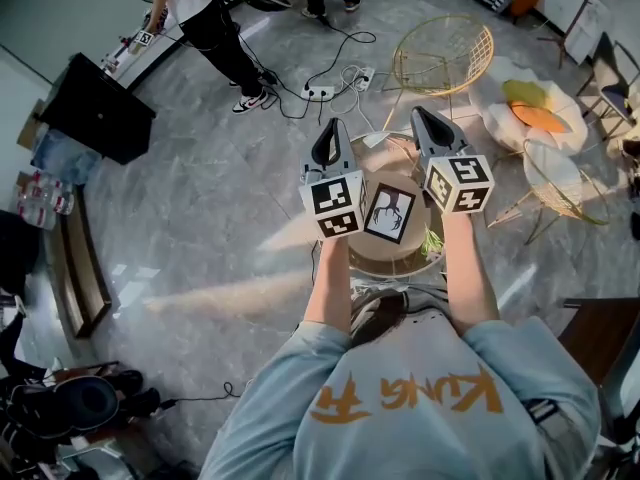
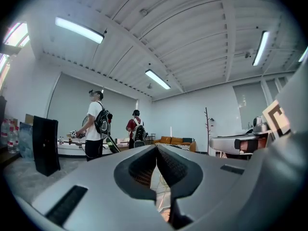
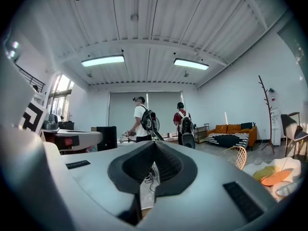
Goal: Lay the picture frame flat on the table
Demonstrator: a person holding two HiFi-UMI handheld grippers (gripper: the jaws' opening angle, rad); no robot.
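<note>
**A:** Nearest is the light-blue sweatshirt (image 1: 400, 408). Above it, both hands hold their tools level, pointing out across the room. What are the tongs doing?

**B:** The left tongs (image 1: 334, 125) are pressed together with nothing between them. The right tongs (image 1: 419, 114) are the same, and each gripper view shows only the room past the closed tips.

**A:** And the picture frame (image 1: 390, 213)?

**B:** It's down on the small round desk (image 1: 393, 270), between the two tools and well below them, with its dark picture facing up. From this steep angle I can't tell whether it lies fully flat or leans on a stand.

**A:** If it leans, how should it be handled?

**B:** I'd lower both tools, open one wide enough for the top edge and close on that edge only. Then tip the frame back slowly, keeping the bottom edge on the desk as a hinge so it doesn't slap down. The other tool can steady the bottom edge against sliding. Keep clear of the little plant (image 1: 432, 240) just beside the frame.
</note>
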